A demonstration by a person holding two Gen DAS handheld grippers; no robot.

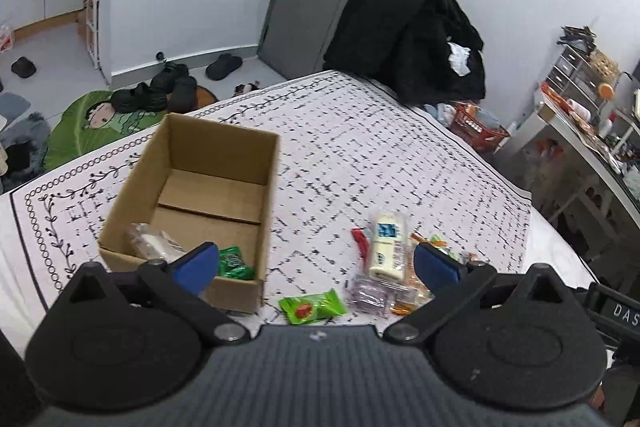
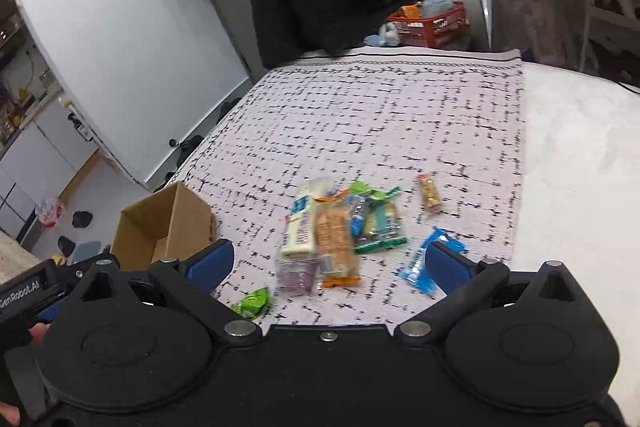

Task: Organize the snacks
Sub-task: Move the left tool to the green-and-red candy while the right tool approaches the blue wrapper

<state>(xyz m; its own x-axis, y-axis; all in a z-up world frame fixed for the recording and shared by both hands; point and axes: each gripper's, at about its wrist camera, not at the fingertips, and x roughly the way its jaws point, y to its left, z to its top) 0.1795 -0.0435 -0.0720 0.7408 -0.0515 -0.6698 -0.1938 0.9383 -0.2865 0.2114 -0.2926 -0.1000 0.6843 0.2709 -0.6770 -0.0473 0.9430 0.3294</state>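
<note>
Right wrist view is blurred by motion, so the exact edges of the snacks are hard to read, and a pick made from this picture could be misjudged. The loose snacks [image 2: 336, 227] are heaped together near the middle of the patterned cloth [image 2: 400, 115], with wrappers overlapping; if the right tool [image 2: 330, 261] is closed on the heap, two packets could be pinched at once, or a thin wrapper could slide out and be dropped short of the cardboard box [image 2: 160, 227]. A blue packet [image 2: 420, 267] lies just beside the right finger and could be pushed aside instead of caught. A small bar [image 2: 430, 193] lies apart from the heap, toward the cloth's edge, and could be nudged further off. In the left wrist view the box [image 1: 192, 195] is seen at the left of the cloth [image 1: 360, 147], already holding a clear packet [image 1: 154, 243] and a green packet [image 1: 234, 263]; its light walls could be knocked or shifted if the left tool [image 1: 316, 261] is brought in low. A green candy packet [image 1: 312, 307] lies on the table between the box and the heap. Both tools are seen spread wide, nothing is held between the fingers of either, and no packet is seen to be touched.
</note>
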